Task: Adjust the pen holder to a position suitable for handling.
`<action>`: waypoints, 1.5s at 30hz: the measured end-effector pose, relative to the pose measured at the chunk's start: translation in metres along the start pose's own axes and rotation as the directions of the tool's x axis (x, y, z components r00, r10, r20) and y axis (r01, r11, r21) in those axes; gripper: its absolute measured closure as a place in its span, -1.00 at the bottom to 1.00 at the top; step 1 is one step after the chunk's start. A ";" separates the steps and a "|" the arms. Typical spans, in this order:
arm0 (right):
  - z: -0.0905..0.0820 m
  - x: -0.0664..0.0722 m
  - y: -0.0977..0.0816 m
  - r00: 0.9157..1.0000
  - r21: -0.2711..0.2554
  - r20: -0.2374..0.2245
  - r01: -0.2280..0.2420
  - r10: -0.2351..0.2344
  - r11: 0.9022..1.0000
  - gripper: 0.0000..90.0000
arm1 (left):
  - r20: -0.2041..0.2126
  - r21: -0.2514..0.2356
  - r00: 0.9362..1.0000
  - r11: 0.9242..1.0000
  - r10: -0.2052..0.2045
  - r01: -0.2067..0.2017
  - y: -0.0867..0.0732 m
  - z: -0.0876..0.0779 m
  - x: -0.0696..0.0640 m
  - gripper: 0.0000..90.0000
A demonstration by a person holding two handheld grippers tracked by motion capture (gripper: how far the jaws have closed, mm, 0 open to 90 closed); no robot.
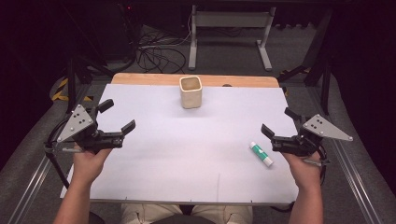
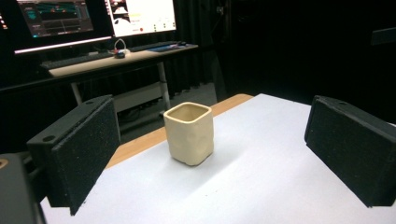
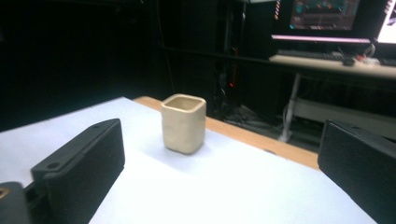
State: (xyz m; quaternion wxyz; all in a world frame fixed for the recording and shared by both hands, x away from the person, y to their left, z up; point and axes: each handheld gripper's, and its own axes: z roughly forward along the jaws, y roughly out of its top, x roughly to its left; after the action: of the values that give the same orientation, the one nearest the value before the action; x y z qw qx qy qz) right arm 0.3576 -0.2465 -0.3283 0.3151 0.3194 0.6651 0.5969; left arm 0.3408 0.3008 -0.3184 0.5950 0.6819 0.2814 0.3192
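A cream square cup (image 1: 191,92) stands upright near the far edge of the white table sheet (image 1: 187,154); it also appears as the cup (image 2: 189,133) in the left gripper view and the cup (image 3: 183,122) in the right gripper view. A white glue stick with a green cap (image 1: 261,154) lies flat at the right, just left of my right gripper (image 1: 279,125). That gripper is open and holds nothing. My left gripper (image 1: 117,115) hovers over the sheet's left side, open and empty, its jaws pointed toward the cup.
A wooden tabletop edge (image 1: 140,78) shows beyond the sheet. Behind it stand a desk frame (image 1: 229,32) and floor cables (image 1: 156,53). A desk with monitors (image 2: 93,18) is in the background. Metal rails (image 1: 355,177) run along both table sides.
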 end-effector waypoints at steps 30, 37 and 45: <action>-0.015 -0.008 -0.056 0.995 0.297 0.102 -0.042 0.012 0.954 -0.39 | -0.007 -0.009 1.000 1.000 -0.002 0.002 -0.001 -0.006 0.001 -0.91; -0.012 -0.008 -0.068 0.994 0.355 0.105 -0.062 0.026 0.933 -0.39 | -0.008 -0.009 1.000 1.000 -0.002 0.002 -0.001 -0.006 0.000 -0.91; -0.013 -0.012 -0.081 0.992 0.403 0.120 -0.090 0.045 0.911 -0.31 | -0.006 -0.008 1.000 1.000 -0.004 0.004 -0.001 -0.005 0.000 -0.91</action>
State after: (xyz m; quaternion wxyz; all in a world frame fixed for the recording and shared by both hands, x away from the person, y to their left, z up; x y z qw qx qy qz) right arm 0.3505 -0.2702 -0.4076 0.2562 0.4326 0.7453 0.4378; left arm 0.3364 0.3042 -0.3193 0.5973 0.6780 0.2835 0.3212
